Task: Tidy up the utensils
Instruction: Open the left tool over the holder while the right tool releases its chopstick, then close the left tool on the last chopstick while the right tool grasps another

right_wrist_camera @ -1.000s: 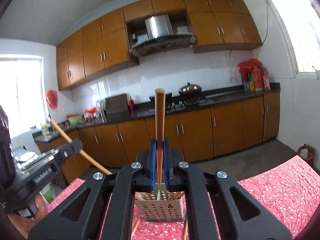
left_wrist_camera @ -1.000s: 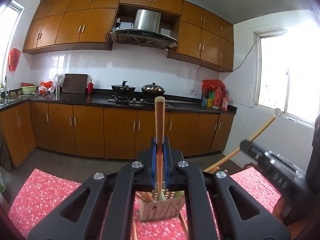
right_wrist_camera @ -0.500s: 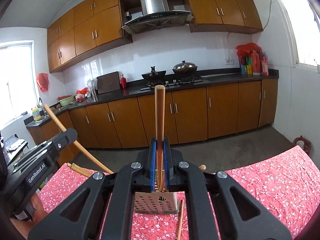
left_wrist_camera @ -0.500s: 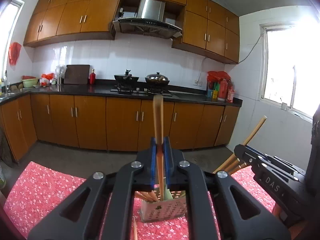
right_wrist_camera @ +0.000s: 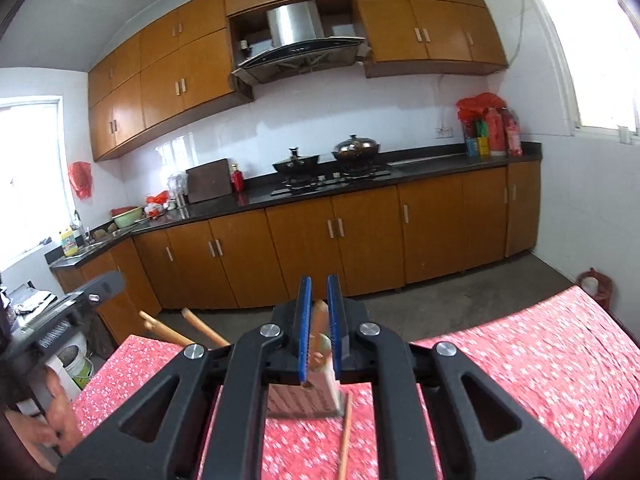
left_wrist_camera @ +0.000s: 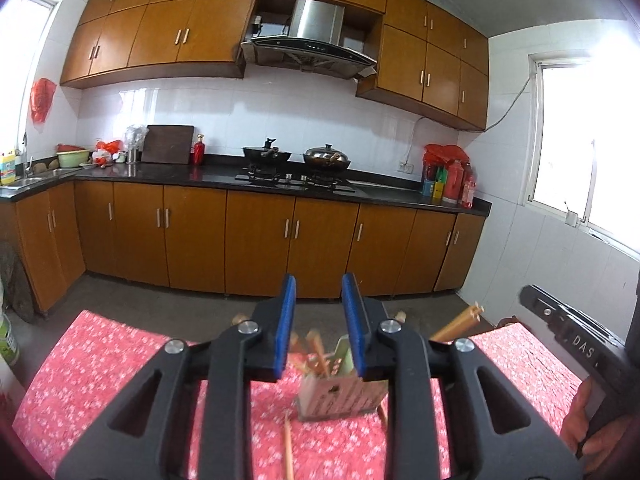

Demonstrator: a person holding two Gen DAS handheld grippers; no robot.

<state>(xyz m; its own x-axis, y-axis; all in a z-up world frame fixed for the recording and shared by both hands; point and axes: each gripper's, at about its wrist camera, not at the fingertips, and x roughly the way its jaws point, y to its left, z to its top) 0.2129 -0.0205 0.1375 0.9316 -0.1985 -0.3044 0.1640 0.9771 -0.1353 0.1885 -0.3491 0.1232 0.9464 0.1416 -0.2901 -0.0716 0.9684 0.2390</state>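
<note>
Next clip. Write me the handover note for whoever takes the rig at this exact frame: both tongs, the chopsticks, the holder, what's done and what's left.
Left tongs: open, empty, above the perforated metal holder.
Right tongs: open a narrow gap, nothing clamped, also over the holder.
Holder stands on the red floral tablecloth with several wooden chopsticks upright or leaning in it.
Done: most chopsticks are in the holder.
Left: two loose chopsticks lie on the cloth by the holder, one at its left, one at its right. Pick them up and drop them in.
</note>
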